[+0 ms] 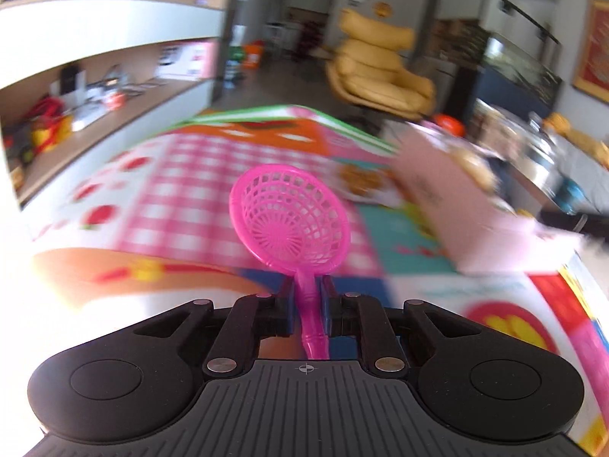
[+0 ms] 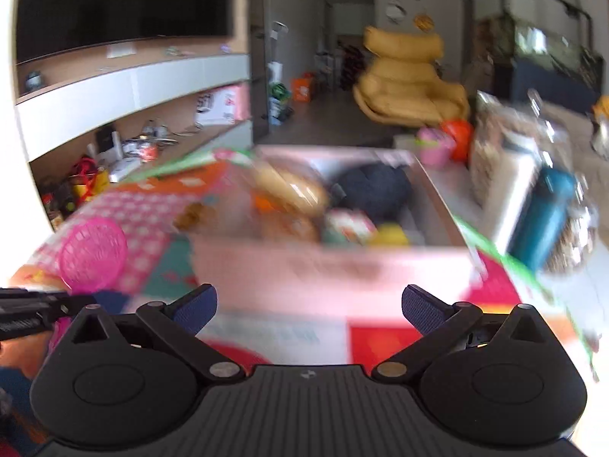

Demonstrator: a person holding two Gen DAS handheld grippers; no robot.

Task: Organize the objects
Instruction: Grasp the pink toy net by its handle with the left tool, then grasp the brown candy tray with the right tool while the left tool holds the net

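floor: my colourful play mat point(image 1: 182, 198), yellow armchair point(image 1: 380, 72) behind
pink box point(image 2: 327, 262): blurred toys inside
left gripper point(image 1: 307, 289): i clamp the pink strainer point(image 1: 291, 217) handle
right gripper point(image 2: 309, 306): jaws wide, nothing held

Both wrist cams sit low over the colourful play mat point(image 1: 198, 175), facing the far room. Left view looks along its fingers, pink box point(image 1: 468, 221) at right. Right view sits right of it, box point(image 2: 331, 262) near and centred. Shared: mat point(image 2: 144, 205), box, yellow armchair point(image 1: 380, 72) point(image 2: 407, 80), left shelves point(image 1: 106, 87) point(image 2: 133, 114).
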